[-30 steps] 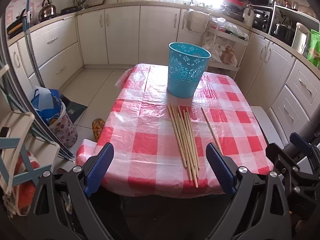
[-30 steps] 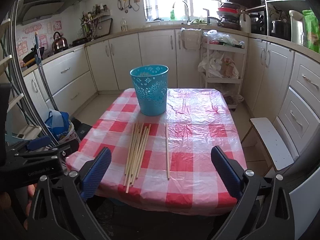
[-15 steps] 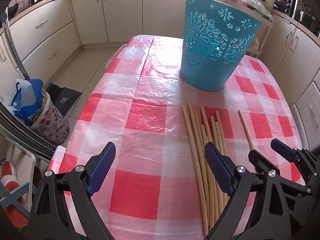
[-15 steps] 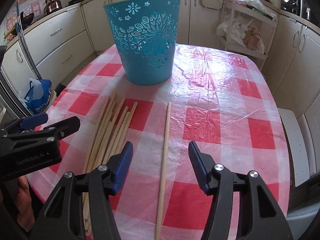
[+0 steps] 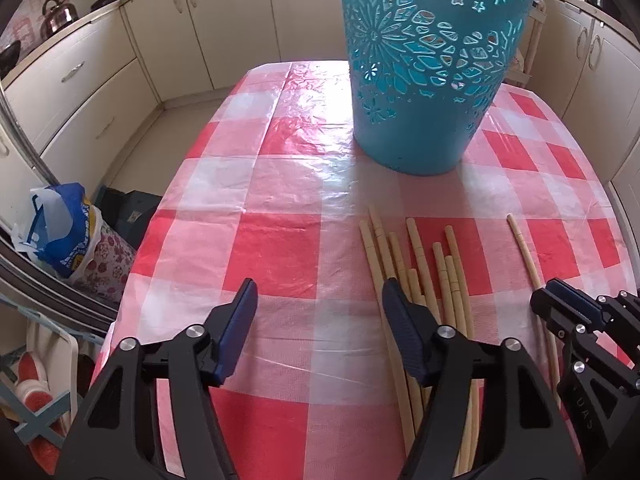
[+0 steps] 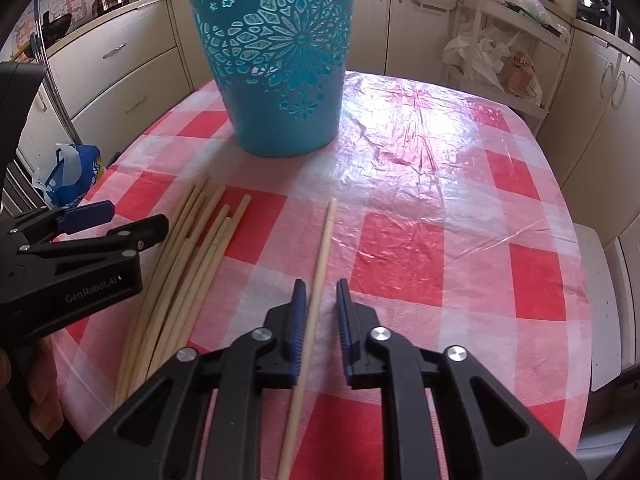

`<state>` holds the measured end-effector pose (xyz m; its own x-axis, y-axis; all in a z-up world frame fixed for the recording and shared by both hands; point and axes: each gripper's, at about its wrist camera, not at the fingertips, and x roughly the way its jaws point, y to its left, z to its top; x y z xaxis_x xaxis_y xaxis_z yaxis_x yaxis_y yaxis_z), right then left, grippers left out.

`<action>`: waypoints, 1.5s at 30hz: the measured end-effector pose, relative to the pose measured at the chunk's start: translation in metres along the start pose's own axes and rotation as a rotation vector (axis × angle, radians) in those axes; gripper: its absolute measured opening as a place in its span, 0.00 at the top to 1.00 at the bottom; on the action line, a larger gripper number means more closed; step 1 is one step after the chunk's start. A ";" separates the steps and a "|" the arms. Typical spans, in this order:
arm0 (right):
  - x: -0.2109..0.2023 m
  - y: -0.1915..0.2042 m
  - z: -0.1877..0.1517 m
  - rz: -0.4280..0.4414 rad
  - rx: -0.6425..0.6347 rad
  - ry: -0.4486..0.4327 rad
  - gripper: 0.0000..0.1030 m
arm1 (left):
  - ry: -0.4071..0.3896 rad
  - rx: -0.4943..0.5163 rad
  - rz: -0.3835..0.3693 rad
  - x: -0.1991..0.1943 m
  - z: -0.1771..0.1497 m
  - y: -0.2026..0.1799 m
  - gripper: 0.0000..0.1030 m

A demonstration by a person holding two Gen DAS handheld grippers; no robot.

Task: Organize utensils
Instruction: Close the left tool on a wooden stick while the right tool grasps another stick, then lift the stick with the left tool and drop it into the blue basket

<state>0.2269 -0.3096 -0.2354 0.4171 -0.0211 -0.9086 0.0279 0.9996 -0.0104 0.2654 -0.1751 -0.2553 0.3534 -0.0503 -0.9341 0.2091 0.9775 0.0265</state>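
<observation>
A teal cut-out basket [image 5: 424,64] stands upright on the red-checked tablecloth [image 5: 280,248]; it also shows in the right wrist view [image 6: 276,64]. A bundle of several long wooden chopsticks [image 5: 424,280] lies in front of it [image 6: 192,248]. One single chopstick [image 6: 320,256] lies apart to the right [image 5: 528,256]. My right gripper [image 6: 320,300] straddles this single chopstick, jaws narrowed with a small gap on each side. My left gripper [image 5: 318,312] is open low over the cloth, its right finger over the bundle's left edge.
Cream kitchen cabinets [image 5: 92,80] surround the table. A blue and white bag [image 5: 60,232] sits on the floor at the left. A white rack with bags [image 6: 500,52] stands behind the table on the right. A white stool [image 6: 604,304] is beside the table's right edge.
Both grippers have moved forward and down toward the table. My right gripper has narrowed around the single chopstick. My left gripper has narrowed a little but stays open beside the bundle.
</observation>
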 end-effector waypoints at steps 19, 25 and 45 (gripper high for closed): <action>0.005 0.011 -0.002 0.030 -0.027 -0.001 0.70 | 0.031 0.045 0.001 -0.007 0.001 -0.008 0.48; 0.005 -0.001 -0.003 0.057 -0.020 0.001 0.93 | 0.033 0.119 -0.060 -0.010 0.006 -0.029 0.89; 0.004 -0.036 -0.013 0.274 0.276 -0.025 0.94 | -0.152 0.002 -0.330 -0.098 0.043 0.032 0.95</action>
<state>0.2154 -0.3456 -0.2440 0.4653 0.2422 -0.8514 0.1538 0.9251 0.3473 0.2768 -0.1482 -0.1477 0.3980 -0.3930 -0.8289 0.3363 0.9032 -0.2667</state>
